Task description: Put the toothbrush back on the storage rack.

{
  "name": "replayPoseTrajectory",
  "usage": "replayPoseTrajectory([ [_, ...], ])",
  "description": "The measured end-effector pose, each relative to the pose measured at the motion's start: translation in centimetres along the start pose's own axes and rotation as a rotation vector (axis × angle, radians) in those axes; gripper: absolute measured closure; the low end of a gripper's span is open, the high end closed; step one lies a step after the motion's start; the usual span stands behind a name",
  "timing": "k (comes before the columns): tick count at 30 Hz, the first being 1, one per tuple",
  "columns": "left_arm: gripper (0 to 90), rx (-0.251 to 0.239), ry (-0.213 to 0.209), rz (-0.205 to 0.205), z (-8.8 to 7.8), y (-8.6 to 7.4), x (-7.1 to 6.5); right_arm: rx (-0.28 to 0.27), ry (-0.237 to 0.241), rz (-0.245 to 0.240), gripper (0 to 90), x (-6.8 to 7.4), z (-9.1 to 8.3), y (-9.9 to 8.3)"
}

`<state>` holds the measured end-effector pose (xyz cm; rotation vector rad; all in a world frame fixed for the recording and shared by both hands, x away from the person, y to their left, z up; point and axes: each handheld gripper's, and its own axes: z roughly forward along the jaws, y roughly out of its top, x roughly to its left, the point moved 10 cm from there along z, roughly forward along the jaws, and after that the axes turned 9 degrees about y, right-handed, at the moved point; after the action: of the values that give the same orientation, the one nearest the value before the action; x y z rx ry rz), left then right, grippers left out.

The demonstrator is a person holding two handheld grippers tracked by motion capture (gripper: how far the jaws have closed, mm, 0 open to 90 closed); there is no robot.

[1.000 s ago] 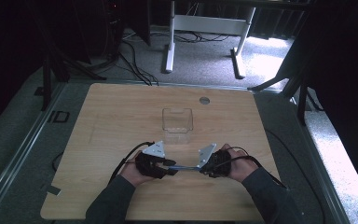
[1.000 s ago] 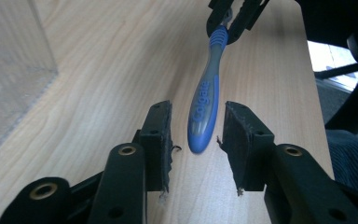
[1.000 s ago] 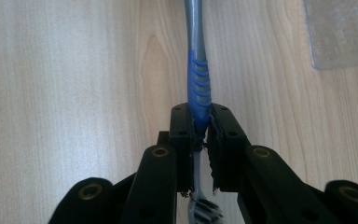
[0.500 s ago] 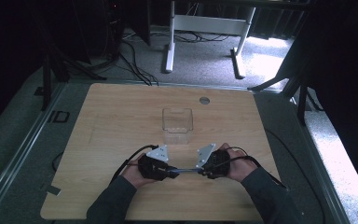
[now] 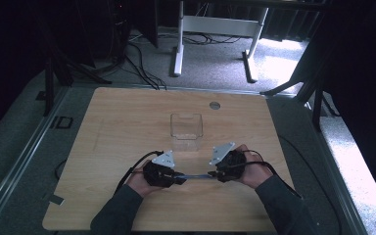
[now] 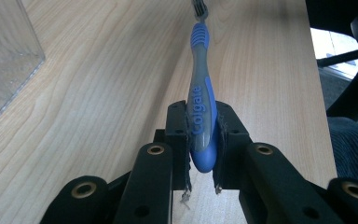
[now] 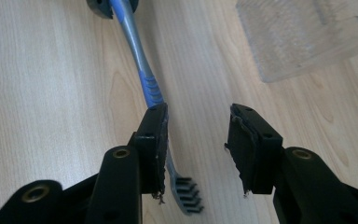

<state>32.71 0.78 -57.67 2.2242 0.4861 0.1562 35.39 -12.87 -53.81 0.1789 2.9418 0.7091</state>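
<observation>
Left gripper [image 6: 200, 135]: jaws clamped on the butt end of the toothbrush handle, one pad on each flat side
Right gripper [image 7: 196, 140]: jaws apart and just been opening; the brush neck runs along the inner face of its left pad, the other pad stands clear of it
Toothbrush [image 6: 200, 100]: blue and grey, stretched between the two grippers just above the table [image 5: 127, 117], handle end in the left gripper, head [image 7: 186, 193] low between the right gripper's jaws, bristles showing to the right in the right gripper view
Long axis: straight ahead of the left gripper, in line with its jaws; in the high view it runs level from one hand to the other
Clear box [image 5: 186, 131]: open-topped and transparent, beyond both grippers and about midway between them, apart from the brush
Nearer hand: judged about equal, the left one alone carrying the brush
Coming move: likely a swing of the left gripper toward the box, head leading
Writing: "Colgate" in white along the handle, read from the left gripper view; no other lettering legible
</observation>
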Motion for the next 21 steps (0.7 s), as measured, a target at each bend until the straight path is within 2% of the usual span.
replayPoseTrajectory([
  [7, 78.9, -0.024, 0.033, -0.016, -0.5, 0.3, 0.6, -0.032, -0.024, 0.025, 57.1, 0.0, -0.9, -0.5],
  [13, 79.0, -0.042, 0.055, -0.022, -0.8, 0.5, 0.9, -0.061, -0.026, 0.040, 57.4, 0.4, -1.4, -0.9],
  [21, 79.0, -0.067, 0.070, -0.041, -1.3, 0.8, 1.3, -0.070, -0.031, 0.062, 60.5, 1.3, -0.7, -1.9],
])
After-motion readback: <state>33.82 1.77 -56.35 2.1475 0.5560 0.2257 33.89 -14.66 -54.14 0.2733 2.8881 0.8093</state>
